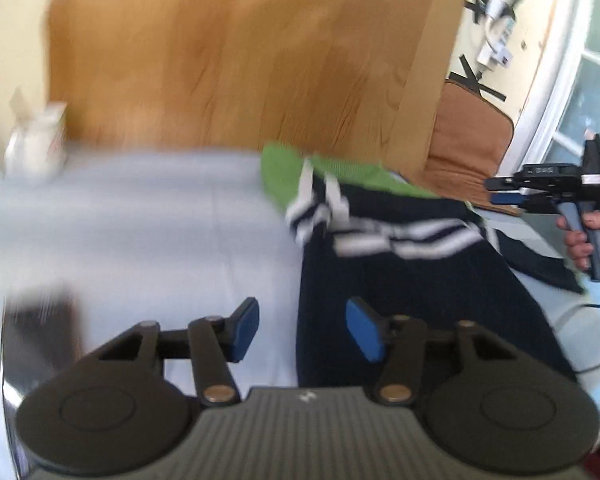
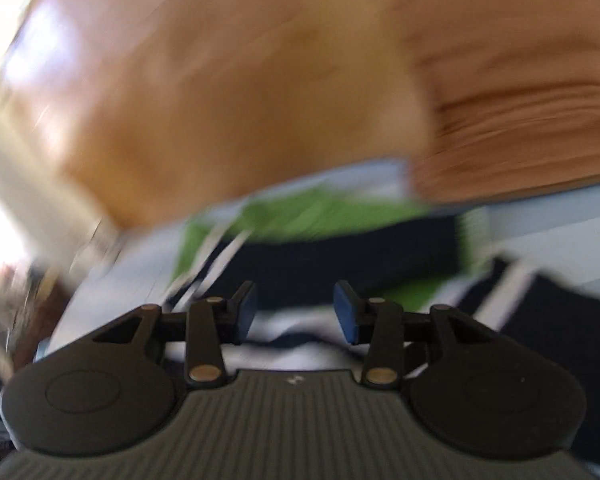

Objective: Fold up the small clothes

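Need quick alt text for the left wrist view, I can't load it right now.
The open left gripper hovers empty over the near edge of a navy garment with white stripes and green trim, spread on a pale blue surface. At far right, a hand holds the right gripper. The image is motion-blurred.

Two grippers: the left gripper (image 1: 302, 330) and the right gripper (image 2: 295, 309). One navy garment (image 1: 400, 280) with white stripes and green lining. One pale blue sheet (image 1: 140, 220). One wooden headboard (image 1: 240, 52). One brown cushion (image 1: 468, 136).

Black claw (image 1: 302, 330) with blue pads (image 1: 362, 330) (brass pivot screws), ribbed grey body.
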`<state>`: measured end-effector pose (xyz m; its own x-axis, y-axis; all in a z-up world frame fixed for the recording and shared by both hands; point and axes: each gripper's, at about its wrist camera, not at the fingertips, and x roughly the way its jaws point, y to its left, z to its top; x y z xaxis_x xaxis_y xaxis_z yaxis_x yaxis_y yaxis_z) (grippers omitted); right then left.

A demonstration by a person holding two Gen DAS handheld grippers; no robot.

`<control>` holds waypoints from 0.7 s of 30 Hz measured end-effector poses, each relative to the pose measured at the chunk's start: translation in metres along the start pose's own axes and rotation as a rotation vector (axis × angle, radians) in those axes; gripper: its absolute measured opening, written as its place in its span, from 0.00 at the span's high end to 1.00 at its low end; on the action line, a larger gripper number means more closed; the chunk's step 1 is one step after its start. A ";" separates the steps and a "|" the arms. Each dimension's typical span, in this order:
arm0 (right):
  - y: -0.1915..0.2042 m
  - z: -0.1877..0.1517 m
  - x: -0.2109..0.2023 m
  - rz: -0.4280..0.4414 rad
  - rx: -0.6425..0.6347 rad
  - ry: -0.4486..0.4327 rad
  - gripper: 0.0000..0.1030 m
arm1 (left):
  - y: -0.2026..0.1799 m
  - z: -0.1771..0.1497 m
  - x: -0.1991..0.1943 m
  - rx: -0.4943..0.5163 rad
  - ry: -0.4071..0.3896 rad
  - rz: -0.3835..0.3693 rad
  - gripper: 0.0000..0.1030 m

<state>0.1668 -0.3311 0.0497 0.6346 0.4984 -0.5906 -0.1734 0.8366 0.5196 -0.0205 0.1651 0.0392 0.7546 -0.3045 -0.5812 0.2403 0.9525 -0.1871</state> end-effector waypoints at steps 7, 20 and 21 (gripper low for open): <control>-0.039 0.008 0.031 -0.114 0.046 0.029 0.50 | -0.058 0.050 0.130 0.195 0.100 0.122 0.57; -0.039 0.012 0.068 -0.073 0.021 0.045 0.86 | -0.015 0.054 0.130 0.012 -0.009 0.279 0.92; -0.029 0.011 0.070 -0.042 0.007 0.037 0.86 | -0.004 0.053 0.128 -0.042 -0.006 0.277 0.91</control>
<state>0.2248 -0.3227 0.0007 0.6131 0.4709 -0.6343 -0.1422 0.8556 0.4978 0.1076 0.1228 0.0073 0.7919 -0.0324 -0.6098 -0.0012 0.9985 -0.0546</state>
